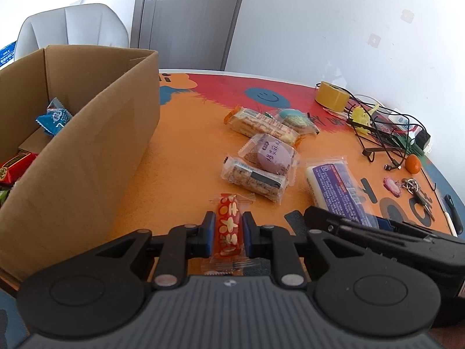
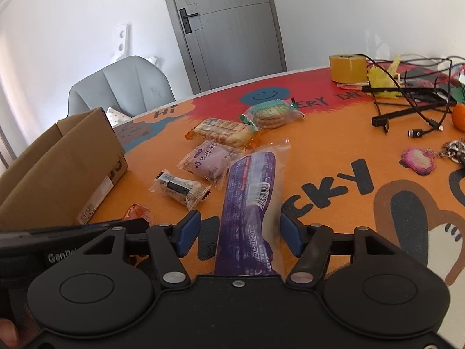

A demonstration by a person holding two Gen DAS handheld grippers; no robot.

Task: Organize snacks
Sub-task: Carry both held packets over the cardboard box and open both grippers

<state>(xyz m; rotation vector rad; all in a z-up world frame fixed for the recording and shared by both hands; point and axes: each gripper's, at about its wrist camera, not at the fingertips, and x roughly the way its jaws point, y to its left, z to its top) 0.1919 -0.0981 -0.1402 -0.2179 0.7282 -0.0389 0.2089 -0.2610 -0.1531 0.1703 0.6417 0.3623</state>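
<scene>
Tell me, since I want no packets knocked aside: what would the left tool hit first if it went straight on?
Probably the clear-wrapped oat bar, just beyond the red peanut candy that the left tool grips; depth is uncertain.

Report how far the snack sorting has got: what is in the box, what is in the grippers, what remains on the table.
Done: the cardboard box already holds a blue packet and a red packet.
In hand: the left gripper is clamped on a red-and-white candy; the right gripper stands open around the purple packet, pads clear of it.
Left: four wrapped snacks in a cluster on the table.
</scene>
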